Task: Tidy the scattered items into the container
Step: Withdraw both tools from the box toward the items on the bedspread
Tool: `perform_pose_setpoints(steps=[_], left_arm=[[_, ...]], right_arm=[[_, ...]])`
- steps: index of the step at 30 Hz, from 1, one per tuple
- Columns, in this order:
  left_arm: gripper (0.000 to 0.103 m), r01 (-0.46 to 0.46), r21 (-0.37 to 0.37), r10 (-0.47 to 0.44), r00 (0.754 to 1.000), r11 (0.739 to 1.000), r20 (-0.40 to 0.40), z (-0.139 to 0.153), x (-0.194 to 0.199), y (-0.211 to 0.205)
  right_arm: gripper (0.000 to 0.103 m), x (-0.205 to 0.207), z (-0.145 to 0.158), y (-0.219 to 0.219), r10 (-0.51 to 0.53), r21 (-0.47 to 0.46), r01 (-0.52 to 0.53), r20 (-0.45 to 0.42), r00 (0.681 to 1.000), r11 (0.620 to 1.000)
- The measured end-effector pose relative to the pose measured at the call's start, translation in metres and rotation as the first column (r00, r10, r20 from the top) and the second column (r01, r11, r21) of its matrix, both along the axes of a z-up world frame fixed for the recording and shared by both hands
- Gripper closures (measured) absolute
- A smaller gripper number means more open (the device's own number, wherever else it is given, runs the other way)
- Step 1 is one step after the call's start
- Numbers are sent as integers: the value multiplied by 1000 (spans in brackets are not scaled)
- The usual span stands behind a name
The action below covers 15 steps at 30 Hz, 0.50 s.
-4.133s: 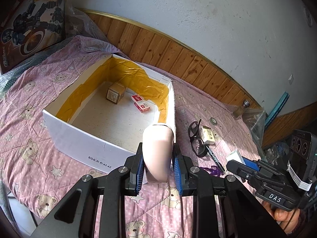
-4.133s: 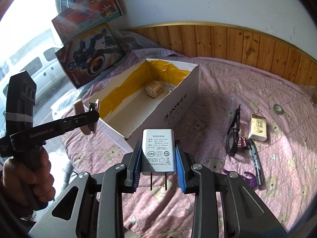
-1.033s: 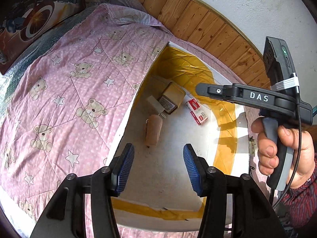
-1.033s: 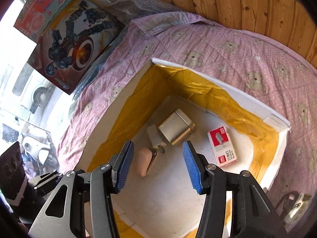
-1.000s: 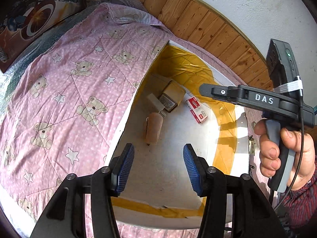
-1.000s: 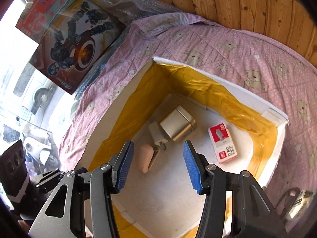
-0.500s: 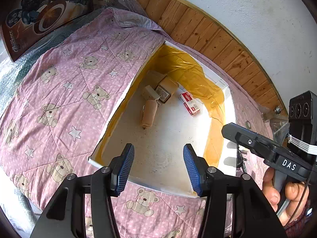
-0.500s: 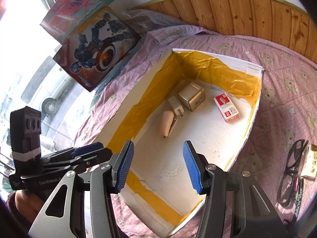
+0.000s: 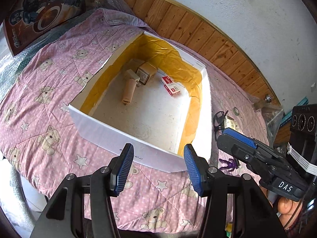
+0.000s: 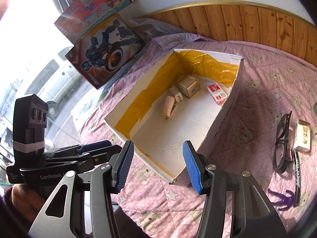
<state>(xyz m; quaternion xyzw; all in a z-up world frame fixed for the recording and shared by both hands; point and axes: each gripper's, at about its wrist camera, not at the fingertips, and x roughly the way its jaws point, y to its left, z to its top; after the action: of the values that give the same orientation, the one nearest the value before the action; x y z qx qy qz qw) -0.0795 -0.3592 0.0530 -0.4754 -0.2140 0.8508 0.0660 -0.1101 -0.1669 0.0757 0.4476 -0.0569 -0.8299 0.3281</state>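
Left gripper (image 9: 157, 165): jaws wide apart, empty, lower centre of left view.
Right gripper (image 10: 158, 163): jaws wide apart, empty, lower centre of right view.
Box (image 9: 126, 138): white, yellow-lined, mid frame; holds pink stapler (image 9: 128, 90), charger (image 10: 177, 94), tan cube (image 10: 188, 88), red-white pack (image 9: 170, 85).
Right view only: glasses (image 10: 282, 141), marker (image 10: 296, 175), small carton (image 10: 302, 138), purple figure (image 10: 282, 197) at right edge, outside box.
Surface: pink bear quilt (image 9: 49, 75); wood panelling, white wall.
Unclear: box print, cut off.
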Motion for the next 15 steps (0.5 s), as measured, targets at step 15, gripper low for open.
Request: perform_pose_setpoints(steps=[15], left_arm=[[44, 39, -111, -38, 999, 993, 14, 11, 22, 54]], right_arm=[[48, 44, -10, 66, -90, -75, 91, 10, 996, 993]])
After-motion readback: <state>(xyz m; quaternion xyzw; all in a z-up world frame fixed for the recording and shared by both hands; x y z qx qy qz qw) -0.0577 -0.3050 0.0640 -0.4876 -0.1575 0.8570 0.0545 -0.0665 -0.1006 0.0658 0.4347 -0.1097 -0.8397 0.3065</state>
